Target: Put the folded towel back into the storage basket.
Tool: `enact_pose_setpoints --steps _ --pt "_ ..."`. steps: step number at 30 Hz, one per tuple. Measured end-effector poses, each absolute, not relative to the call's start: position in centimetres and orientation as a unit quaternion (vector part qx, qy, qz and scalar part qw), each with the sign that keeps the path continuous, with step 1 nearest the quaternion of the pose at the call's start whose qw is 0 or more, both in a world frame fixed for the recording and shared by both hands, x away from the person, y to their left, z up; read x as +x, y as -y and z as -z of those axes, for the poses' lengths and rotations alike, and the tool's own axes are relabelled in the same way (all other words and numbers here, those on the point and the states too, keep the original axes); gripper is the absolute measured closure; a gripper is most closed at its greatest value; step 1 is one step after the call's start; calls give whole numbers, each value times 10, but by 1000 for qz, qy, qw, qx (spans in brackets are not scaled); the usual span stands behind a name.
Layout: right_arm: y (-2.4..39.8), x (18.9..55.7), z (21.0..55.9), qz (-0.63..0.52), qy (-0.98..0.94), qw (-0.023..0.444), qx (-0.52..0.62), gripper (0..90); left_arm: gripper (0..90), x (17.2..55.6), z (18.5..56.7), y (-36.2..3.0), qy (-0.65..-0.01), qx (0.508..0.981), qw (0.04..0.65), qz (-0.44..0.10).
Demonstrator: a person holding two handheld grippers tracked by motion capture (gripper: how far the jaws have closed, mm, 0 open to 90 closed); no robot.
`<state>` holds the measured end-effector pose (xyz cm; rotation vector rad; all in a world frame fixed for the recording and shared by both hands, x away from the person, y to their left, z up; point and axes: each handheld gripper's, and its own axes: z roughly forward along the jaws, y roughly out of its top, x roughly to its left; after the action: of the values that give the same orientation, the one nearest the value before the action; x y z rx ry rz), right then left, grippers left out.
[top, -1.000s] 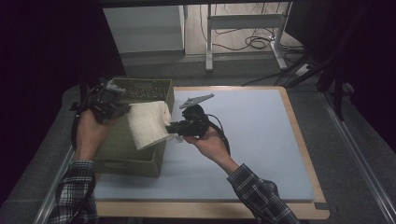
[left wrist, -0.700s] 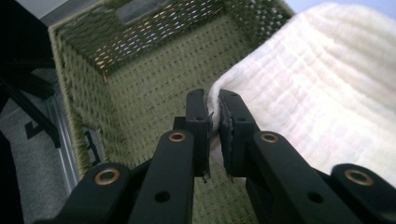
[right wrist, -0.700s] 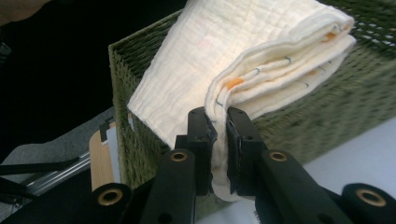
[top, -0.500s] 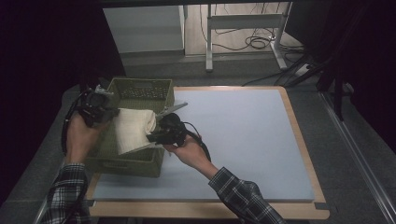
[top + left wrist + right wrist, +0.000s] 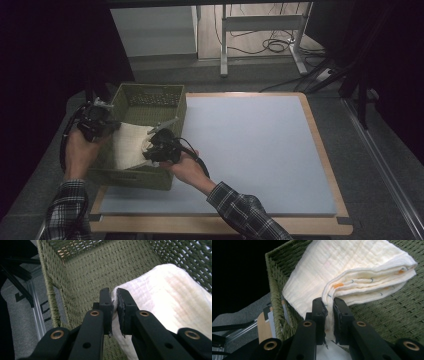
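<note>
A folded cream cloth hangs inside the green woven basket at the table's left side. My left gripper is shut on the cloth's left edge, just inside the basket's left wall. My right gripper is shut on the folded right edge of the cloth, over the basket's near half. In the right gripper view the folded layers show small orange and blue marks. Both gripper views show the woven basket wall close behind the cloth.
The basket stands on the left part of a pale blue mat with a wooden border. A grey table edge lies left of the basket. Cables and a metal frame are on the floor beyond the table.
Both grippers have moved left and down with the cloth, from over the basket's right rim to inside the basket. The cloth sits lower.
</note>
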<state>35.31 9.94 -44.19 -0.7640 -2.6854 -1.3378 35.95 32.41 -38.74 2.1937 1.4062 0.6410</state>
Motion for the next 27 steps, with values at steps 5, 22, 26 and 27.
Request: enact_pose_setpoints --steps 5,22,26,27 --pt "-103 353 445 418 873 13 -251 801 831 363 398 -321 -508 799 227 -226" --pt "-104 347 451 392 878 12 -274 790 831 374 421 -307 -501 808 226 -213" --pt "-106 348 453 392 877 13 -277 766 829 376 427 -308 -504 807 226 -208" --pt "-106 348 453 392 877 13 -277 766 826 376 427 -308 -504 807 226 -208"
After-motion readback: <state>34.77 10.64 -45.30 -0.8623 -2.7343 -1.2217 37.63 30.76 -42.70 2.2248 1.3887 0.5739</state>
